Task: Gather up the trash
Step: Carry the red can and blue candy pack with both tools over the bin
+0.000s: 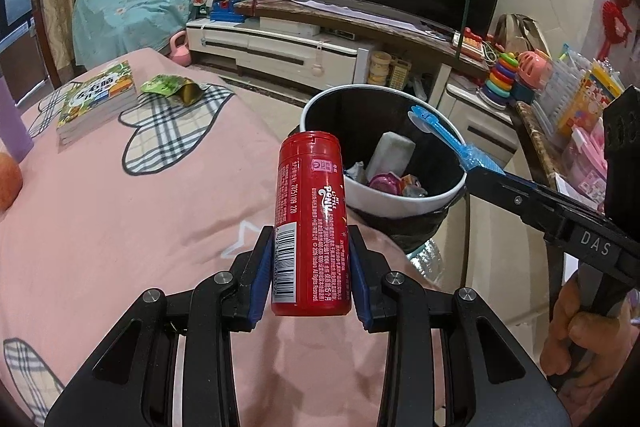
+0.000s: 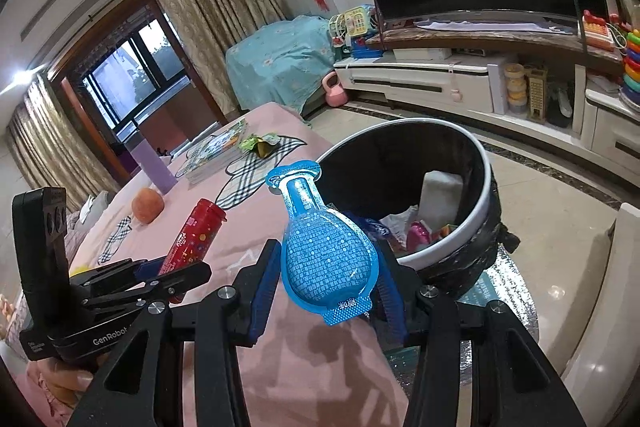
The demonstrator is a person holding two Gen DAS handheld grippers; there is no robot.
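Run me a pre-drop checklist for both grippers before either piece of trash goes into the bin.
1. Left gripper shut on the red tube: ok, both pads press its lower sides.
2. Right gripper shut on the blue pouch: ok, held by its wide end.
3. Blue pouch over the bin: ok in the left wrist view, its tip reaches over the rim.
4. Red tube over the bin: not ok, it is above the pink bedspread, short of the rim.
5. Room in the bin: ok, trash covers only the bottom.
6. Trash left on the bed: not ok, a green wrapper lies beside the book.
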